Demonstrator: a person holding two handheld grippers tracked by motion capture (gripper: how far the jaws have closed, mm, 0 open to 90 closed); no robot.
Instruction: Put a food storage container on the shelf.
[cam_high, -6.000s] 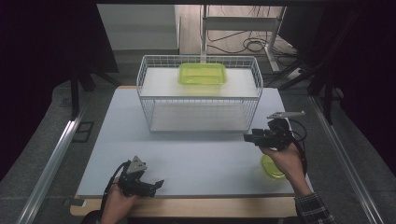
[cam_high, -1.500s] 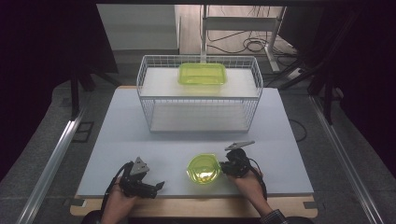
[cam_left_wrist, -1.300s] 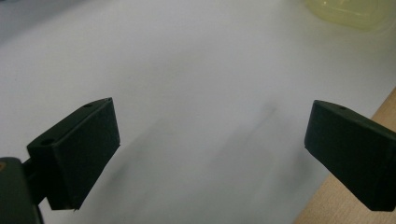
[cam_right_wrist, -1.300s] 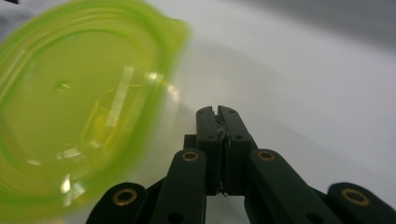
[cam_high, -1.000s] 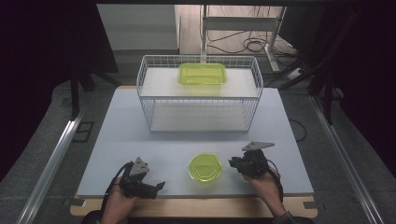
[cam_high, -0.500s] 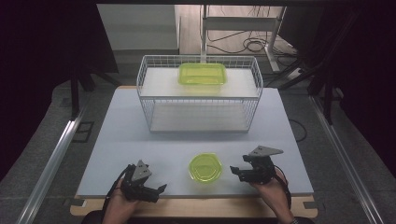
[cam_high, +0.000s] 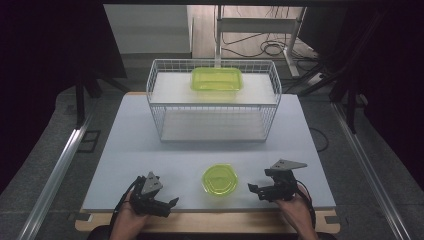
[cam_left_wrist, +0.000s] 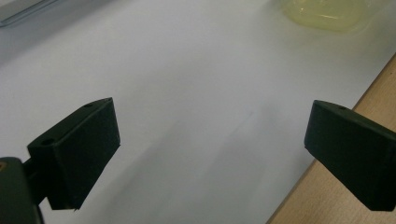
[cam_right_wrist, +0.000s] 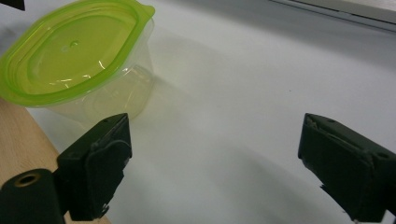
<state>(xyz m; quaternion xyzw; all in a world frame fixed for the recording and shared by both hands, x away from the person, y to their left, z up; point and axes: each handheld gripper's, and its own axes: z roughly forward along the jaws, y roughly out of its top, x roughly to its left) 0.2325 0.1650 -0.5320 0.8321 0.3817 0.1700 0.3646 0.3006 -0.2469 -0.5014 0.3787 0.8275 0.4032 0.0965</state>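
Nearest the table's front edge, the left gripper (cam_high: 159, 204) and right gripper (cam_high: 264, 190) rest with jaws spread wide, holding nothing. Between them on the white tabletop (cam_high: 130, 150) sits a round clear plastic tub with a lime-green lid (cam_high: 219, 179), closed. Farther back, a white wire basket (cam_high: 155, 100) holds a rectangular lime-green lidded container (cam_high: 216, 80).
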